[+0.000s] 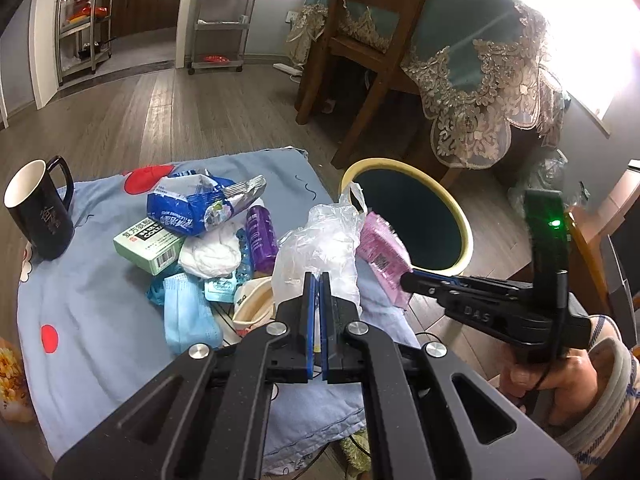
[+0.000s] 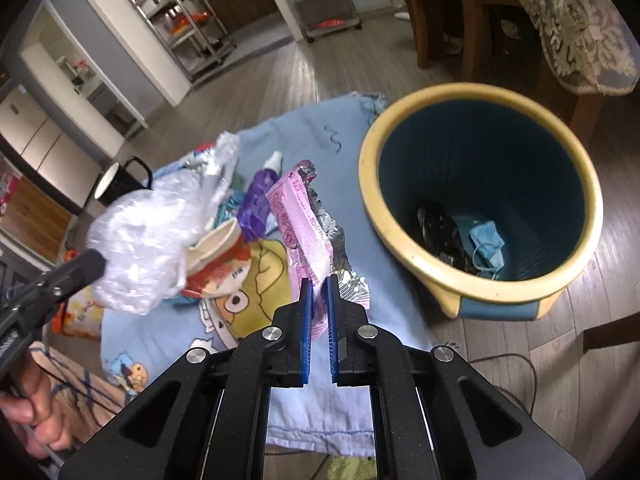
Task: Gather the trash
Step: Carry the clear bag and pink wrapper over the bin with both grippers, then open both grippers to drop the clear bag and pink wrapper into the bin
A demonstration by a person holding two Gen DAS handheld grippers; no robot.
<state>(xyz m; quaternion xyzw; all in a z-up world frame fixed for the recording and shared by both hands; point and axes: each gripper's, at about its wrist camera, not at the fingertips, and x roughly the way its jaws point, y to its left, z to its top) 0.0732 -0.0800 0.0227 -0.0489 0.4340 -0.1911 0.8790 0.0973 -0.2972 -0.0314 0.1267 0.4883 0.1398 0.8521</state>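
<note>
My left gripper (image 1: 319,280) is pressed together on a crumpled clear plastic bag (image 1: 320,244), which hangs lifted above the heap of rubbish on the blue cartoon-print cloth (image 1: 100,320). My right gripper (image 2: 319,284) is pinching the lower end of a pink foil wrapper (image 2: 300,220), its silver inner side showing along one edge; the wrapper stands up off the cloth, between the heap and the bin.

The yellow-rimmed waste bin (image 2: 400,240) with its dark teal inside stands on the wooden floor just beside the cloth's edge. A crumpled blue face mask (image 2: 488,244) and some dark scraps lie at its bottom.

Left on the cloth I see a blue and silver snack bag (image 1: 192,208), a green carton with a barcode (image 1: 148,244), a wad of white tissue (image 1: 208,256), a purple bottle (image 1: 262,236) on its side, another blue face mask (image 1: 188,316) and a flattened paper cup (image 1: 252,304). A black mug (image 1: 38,216) with a white inside stands upright at the cloth's far corner, apart from the heap.

A wooden chair (image 1: 360,48) and a table under a teal lace-trimmed tablecloth (image 1: 472,60) stand beyond the bin
</note>
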